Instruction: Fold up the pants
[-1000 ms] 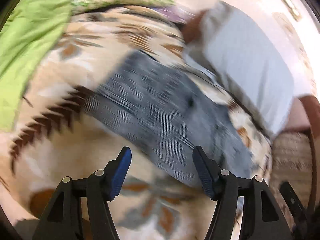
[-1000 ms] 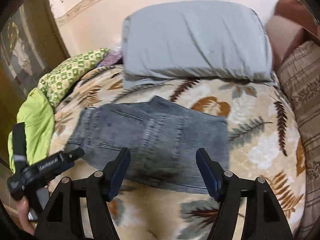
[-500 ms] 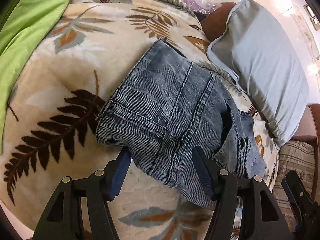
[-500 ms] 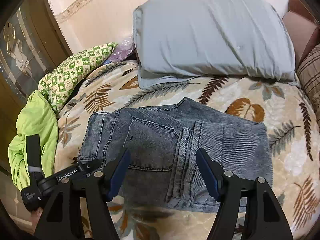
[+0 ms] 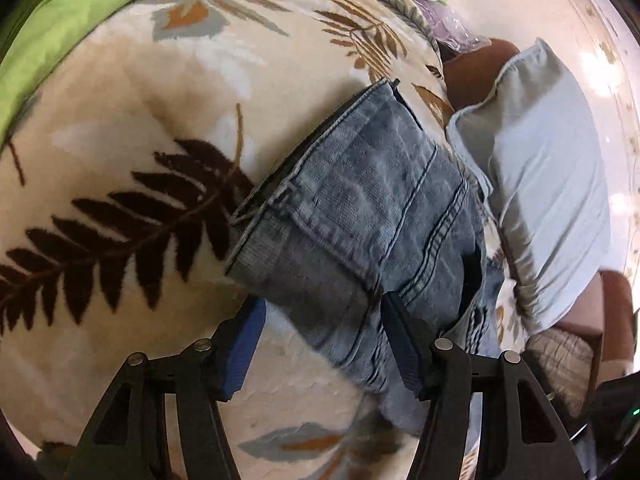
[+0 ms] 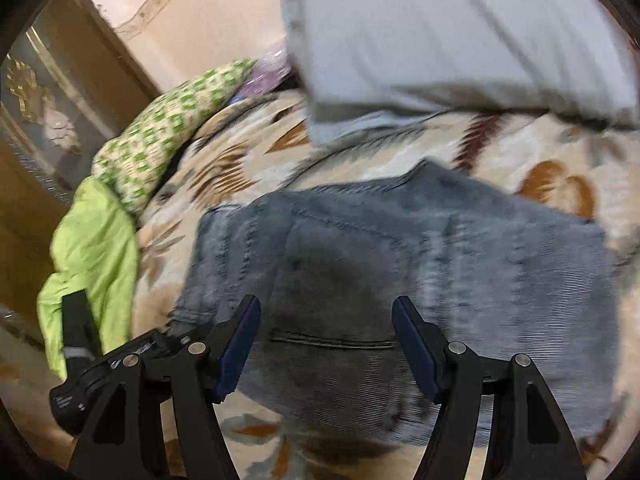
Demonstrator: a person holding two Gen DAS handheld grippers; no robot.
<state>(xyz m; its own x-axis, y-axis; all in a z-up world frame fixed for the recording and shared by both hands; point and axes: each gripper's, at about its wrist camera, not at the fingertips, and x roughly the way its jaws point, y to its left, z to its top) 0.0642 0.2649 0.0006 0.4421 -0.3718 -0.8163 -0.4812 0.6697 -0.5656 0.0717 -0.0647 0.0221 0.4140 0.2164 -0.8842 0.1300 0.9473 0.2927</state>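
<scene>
Folded grey-blue denim pants [image 5: 360, 216] lie on a cream leaf-print blanket [image 5: 120, 128]. My left gripper [image 5: 322, 316] is open, its blue pads straddling the near lower edge of the folded pants at the waistband end. In the right wrist view the pants [image 6: 420, 264] are blurred. My right gripper [image 6: 326, 320] is open and empty over their near edge. The left gripper's black body [image 6: 100, 364] shows at the lower left of that view.
A grey pillow [image 6: 460, 36] lies just behind the pants, also in the left wrist view [image 5: 548, 176]. A lime-green cloth [image 6: 92, 256] and a green-patterned cushion [image 6: 168, 128] lie at the left. A wooden cabinet [image 6: 36, 128] stands beyond.
Both grippers moved closer to the pants. The left gripper now straddles the pants' near edge. The right wrist view has become blurred with motion.
</scene>
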